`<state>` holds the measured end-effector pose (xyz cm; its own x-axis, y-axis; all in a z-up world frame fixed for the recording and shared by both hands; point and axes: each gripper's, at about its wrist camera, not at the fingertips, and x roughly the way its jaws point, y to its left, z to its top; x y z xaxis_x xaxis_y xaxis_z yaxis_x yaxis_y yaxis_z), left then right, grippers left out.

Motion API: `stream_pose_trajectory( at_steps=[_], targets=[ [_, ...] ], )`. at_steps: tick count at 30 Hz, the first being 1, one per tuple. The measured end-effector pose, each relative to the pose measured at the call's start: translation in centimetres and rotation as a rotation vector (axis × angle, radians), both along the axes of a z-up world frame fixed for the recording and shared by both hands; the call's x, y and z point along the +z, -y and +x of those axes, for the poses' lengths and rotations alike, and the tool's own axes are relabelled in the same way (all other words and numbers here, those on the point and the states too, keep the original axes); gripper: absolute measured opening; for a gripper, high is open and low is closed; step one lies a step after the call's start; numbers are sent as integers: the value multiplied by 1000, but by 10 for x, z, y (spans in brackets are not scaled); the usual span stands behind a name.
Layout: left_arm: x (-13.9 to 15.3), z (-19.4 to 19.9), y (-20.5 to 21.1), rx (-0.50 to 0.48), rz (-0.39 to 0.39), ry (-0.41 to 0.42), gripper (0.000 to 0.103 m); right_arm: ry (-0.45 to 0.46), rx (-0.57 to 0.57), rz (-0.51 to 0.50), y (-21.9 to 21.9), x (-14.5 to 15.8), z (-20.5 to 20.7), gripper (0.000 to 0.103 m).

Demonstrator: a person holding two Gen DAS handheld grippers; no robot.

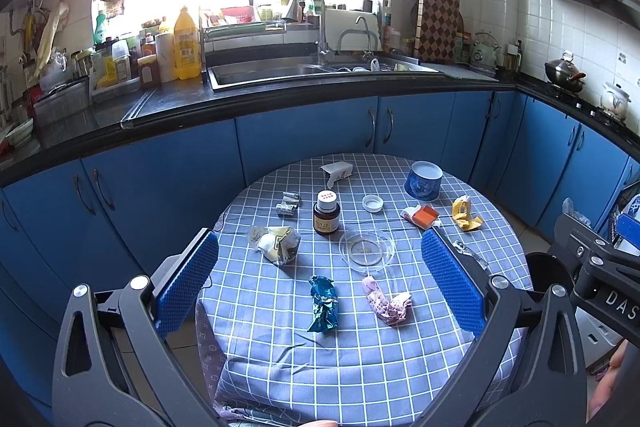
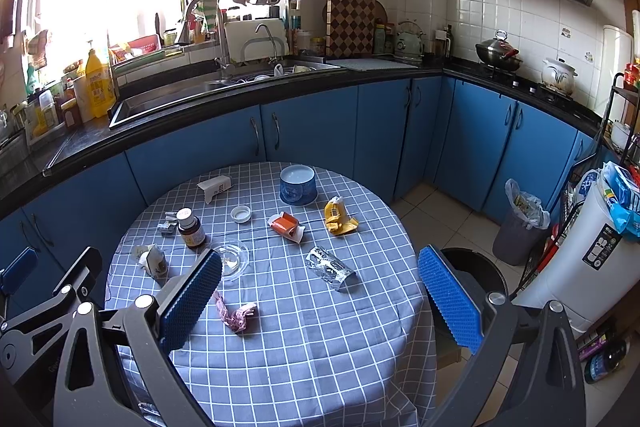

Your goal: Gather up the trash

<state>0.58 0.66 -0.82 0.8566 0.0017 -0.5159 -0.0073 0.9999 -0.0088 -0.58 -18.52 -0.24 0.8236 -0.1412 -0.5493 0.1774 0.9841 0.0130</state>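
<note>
A round table with a blue checked cloth (image 1: 360, 367) carries scattered trash. In the left wrist view I see a teal foil wrapper (image 1: 323, 303), a pink wrapper (image 1: 386, 301), a crumpled yellow-white wrapper (image 1: 276, 243), a yellow packet (image 1: 464, 213) and an orange box (image 1: 424, 215). My left gripper (image 1: 320, 279) is open above the table's near side, empty. In the right wrist view my right gripper (image 2: 320, 299) is open and empty, above the pink wrapper (image 2: 234, 313) and a silver foil wrapper (image 2: 330, 269). A dark bin (image 2: 476, 267) stands at the table's right.
A brown medicine bottle (image 1: 326, 213), a clear glass dish (image 1: 366, 249), a white cap (image 1: 372, 203) and a blue-white bowl (image 1: 424, 181) stand on the table. Blue cabinets and a counter with a sink (image 1: 272, 73) lie behind. A lined grey bin (image 2: 520, 227) and a white bin (image 2: 576, 267) stand right.
</note>
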Motion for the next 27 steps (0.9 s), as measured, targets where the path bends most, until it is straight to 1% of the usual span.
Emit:
stream_pose_trajectory(
  at_steps=[3,5,8,11,13,15,17,19,20,22,23,25,27],
  targets=[
    [-2,1,-1,0,0,-7,100,-13,-2,0,0,-2,3,96],
    [-5,5,-3,2,-8,-16,100,-12,-20,-28,-2,-5,6,96],
    [-14,14,-10,14,-8,-35,100,-24,-2,-63,-7,-15,15,96],
    [-37,27,-13,-17,-9,-104,100,-38,10,-111,-11,-35,26,96],
    [-58,36,-13,-20,14,-161,100,-81,30,-157,-17,-56,37,96],
    [-82,50,-16,-59,-22,-252,100,-149,59,-166,-21,-78,47,96],
    [-101,61,-21,-57,-42,-326,100,-209,85,-157,-23,-97,55,96],
    [-122,75,-27,-66,-94,-409,100,-254,102,-145,-24,-113,62,96],
    [-128,78,-28,-65,-101,-427,99,-286,116,-123,-23,-122,68,96],
    [-141,85,-28,-66,-110,-466,95,-322,127,-93,-23,-134,76,96],
    [-145,88,-26,-72,-110,-482,91,-333,129,-87,-24,-138,78,96],
    [-157,99,-21,-73,-76,-525,81,-353,136,-79,-26,-145,85,96],
    [-168,107,-19,-90,-83,-575,58,-377,153,-65,-30,-153,93,96]
  ],
)
